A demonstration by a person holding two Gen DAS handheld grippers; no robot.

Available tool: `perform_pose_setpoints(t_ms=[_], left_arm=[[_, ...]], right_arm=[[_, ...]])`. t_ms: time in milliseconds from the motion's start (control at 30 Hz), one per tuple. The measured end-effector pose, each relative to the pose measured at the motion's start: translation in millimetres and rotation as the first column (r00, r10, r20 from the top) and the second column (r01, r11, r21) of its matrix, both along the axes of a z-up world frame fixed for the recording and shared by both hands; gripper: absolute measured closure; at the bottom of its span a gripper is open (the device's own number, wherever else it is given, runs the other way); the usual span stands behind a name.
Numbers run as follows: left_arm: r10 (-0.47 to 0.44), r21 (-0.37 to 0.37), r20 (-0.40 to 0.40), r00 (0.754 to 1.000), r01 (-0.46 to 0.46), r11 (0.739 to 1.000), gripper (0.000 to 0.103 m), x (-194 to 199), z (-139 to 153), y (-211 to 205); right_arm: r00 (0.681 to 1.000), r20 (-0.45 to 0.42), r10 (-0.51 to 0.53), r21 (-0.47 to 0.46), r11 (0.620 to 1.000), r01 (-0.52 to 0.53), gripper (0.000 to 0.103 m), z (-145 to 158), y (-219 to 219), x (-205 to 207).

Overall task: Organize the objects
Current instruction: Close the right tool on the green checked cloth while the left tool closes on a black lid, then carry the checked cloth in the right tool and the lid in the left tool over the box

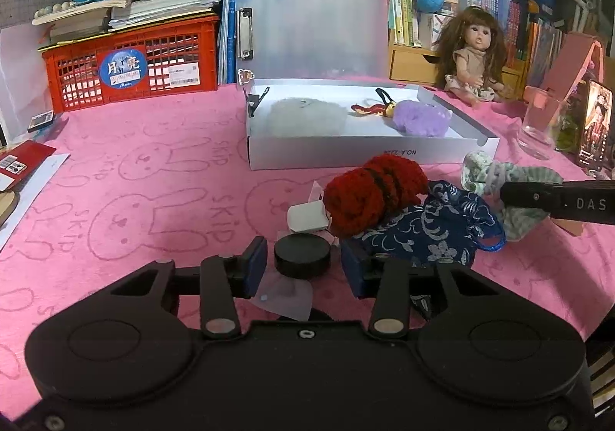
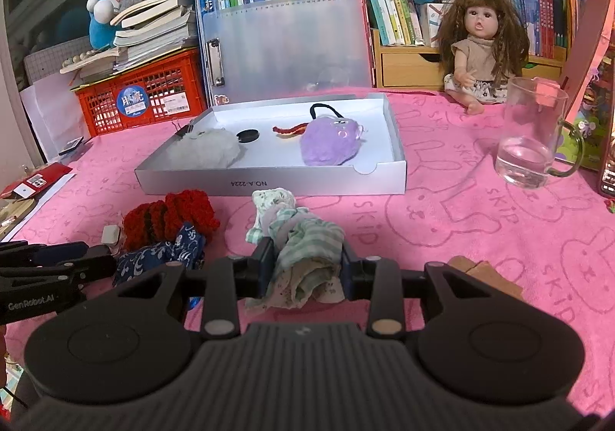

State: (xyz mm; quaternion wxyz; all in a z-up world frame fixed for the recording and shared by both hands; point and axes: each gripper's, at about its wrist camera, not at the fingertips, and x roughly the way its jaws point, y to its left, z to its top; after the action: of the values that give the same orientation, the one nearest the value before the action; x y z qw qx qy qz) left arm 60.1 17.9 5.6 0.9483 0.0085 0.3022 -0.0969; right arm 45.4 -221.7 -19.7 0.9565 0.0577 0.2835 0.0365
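A white shallow box (image 1: 346, 154) (image 2: 269, 183) lies on the pink cloth and holds a grey fluffy toy (image 2: 207, 152), a purple fluffy toy (image 2: 330, 142), a red-yellow trinket (image 2: 290, 130) and a black disc (image 2: 248, 135). My left gripper (image 1: 303, 267) is open around a black round puck (image 1: 302, 255), beside a red knitted piece (image 1: 374, 196) and a blue patterned pouch (image 1: 430, 231). My right gripper (image 2: 307, 263) is shut on a green-striped cloth bundle (image 2: 307, 242); it also shows in the left wrist view (image 1: 515, 177).
A glass mug (image 2: 530, 135) with water and a doll (image 2: 480, 46) stand at the right. A phone (image 1: 595, 127) leans at the far right. A red crate (image 1: 130, 62) with books and a translucent clipboard (image 1: 311, 31) stand behind the box. Red cards (image 1: 19, 162) lie left.
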Motion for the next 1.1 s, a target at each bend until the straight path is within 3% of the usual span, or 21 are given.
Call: perform_pose_setpoints(t_ms=[100,333,633,1100], left_arm=[[0.005,-0.010,0.000,1.000,-0.005,1.000,0.072,0.3,-1.0,0.6],[0.021,-0.022,0.068,0.997,-0.019,1.000,0.073,-10.9,9.9,3.2],[0.027,-0.055,0.090,0.996,-0.022,0.998,0.073,-6.6,29.5,6.1],[0.001,-0.108,0.072,0.997,0.006,0.994,0.073,38.9,51.3,-6.0]], right_arm=[[1.000,0.002,-0.002,0.002,1.000,0.002,0.064,-0.4,0.1,0.3],[1.000,0.024,-0.018,0.003,1.000,0.018,0.065,2.8,-1.2,-2.2],[0.997,0.066,-0.032,0.020,0.999,0.031,0.065,15.4,-5.6,-4.9],[0.991,0.109,-0.079,0.053,0.996,0.074,0.065,38.3,-16.9,11.0]])
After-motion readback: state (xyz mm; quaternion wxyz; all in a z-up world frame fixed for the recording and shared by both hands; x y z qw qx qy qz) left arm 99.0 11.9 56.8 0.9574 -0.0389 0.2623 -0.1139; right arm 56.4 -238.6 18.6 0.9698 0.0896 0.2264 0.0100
